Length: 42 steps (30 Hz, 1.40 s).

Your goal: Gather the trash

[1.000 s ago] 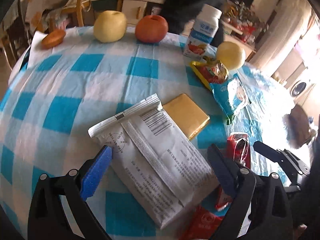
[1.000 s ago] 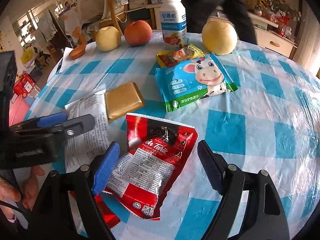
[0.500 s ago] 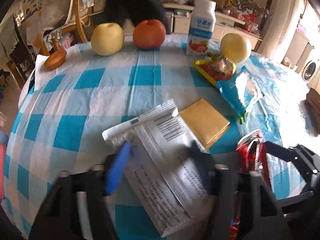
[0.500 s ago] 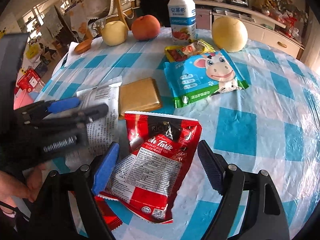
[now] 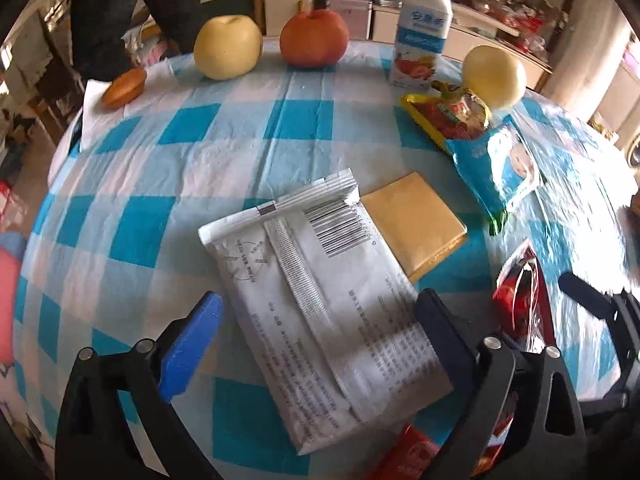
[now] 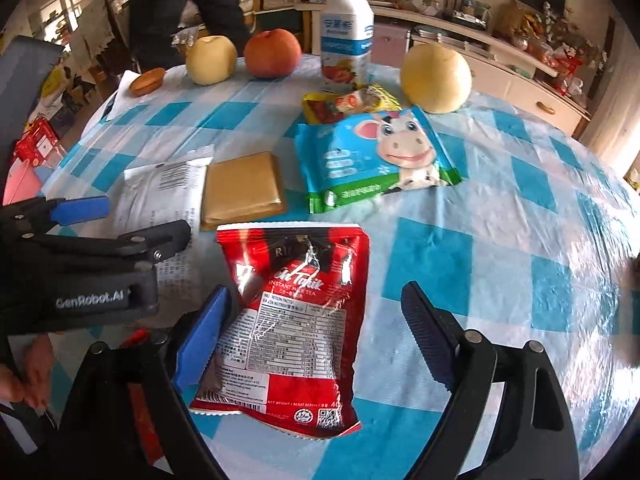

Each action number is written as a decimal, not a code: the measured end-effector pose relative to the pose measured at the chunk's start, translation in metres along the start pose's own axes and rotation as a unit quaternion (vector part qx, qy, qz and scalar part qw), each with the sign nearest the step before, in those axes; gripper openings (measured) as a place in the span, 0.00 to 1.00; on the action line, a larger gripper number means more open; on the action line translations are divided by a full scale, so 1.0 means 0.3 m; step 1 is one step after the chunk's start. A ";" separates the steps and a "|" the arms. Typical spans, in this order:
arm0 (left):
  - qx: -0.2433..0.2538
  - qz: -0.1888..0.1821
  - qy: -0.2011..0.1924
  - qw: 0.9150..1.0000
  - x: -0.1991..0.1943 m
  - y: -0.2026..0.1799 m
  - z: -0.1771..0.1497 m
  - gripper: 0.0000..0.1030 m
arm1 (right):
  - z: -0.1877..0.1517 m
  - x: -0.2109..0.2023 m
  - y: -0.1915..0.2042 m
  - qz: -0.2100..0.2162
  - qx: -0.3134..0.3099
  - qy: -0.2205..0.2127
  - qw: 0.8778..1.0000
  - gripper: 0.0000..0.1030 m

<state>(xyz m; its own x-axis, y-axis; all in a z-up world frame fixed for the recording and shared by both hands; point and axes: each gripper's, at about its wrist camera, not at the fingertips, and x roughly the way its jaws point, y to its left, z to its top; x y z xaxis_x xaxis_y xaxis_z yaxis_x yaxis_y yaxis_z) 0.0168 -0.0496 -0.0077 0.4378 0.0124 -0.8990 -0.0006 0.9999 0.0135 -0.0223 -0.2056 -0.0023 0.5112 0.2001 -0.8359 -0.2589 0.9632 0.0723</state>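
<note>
A white printed pouch (image 5: 320, 280) lies flat on the blue-checked tablecloth (image 5: 160, 168). My left gripper (image 5: 320, 328) is open and hovers over its near half, one finger at each side. A red milk-tea packet (image 6: 296, 320) lies in front of my right gripper (image 6: 316, 328), which is open and straddles it just above. A tan flat packet (image 5: 412, 224), a blue cow-print packet (image 6: 376, 160) and a yellow-red snack wrapper (image 6: 348, 104) lie further back. The left gripper also shows in the right wrist view (image 6: 120, 220).
Two yellow pears (image 5: 226, 48) (image 6: 436, 68), a red apple (image 5: 314, 38), a yogurt bottle (image 6: 346, 40) and a small brown cake (image 5: 124, 88) on paper stand at the far edge. A person in dark clothes (image 5: 132, 8) stands behind. Another red wrapper (image 5: 408, 456) lies near the front edge.
Both grippers have stayed open above their packets. The views have shifted: the left turned to the left and pulled back slightly. The person behind the table has moved to the left.
</note>
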 end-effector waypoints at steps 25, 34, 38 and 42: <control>-0.014 -0.052 -0.024 0.998 -0.022 0.138 -0.051 0.74 | -0.009 -0.001 0.007 0.026 0.000 -0.023 0.999 0.54; -0.023 -0.052 -0.080 0.995 -0.120 0.273 -0.107 0.74 | -0.008 -0.024 0.024 0.030 0.003 -0.049 0.998 0.51; -0.019 -0.037 -0.100 0.994 -0.145 0.326 -0.115 0.74 | -0.003 -0.054 0.049 0.033 0.005 -0.066 0.997 0.44; -0.025 -0.031 -0.119 0.992 -0.171 0.376 -0.111 0.74 | 0.002 -0.051 0.086 0.026 -0.002 -0.066 0.997 0.25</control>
<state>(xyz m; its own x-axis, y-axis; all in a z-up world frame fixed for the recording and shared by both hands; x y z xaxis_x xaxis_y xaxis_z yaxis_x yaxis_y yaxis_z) -0.0356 0.0628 0.0254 0.6376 -0.0446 -0.7690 -0.0089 0.9978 -0.0652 -0.0365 -0.1836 0.0126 0.6011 0.2720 -0.7515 -0.2909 0.9503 0.1112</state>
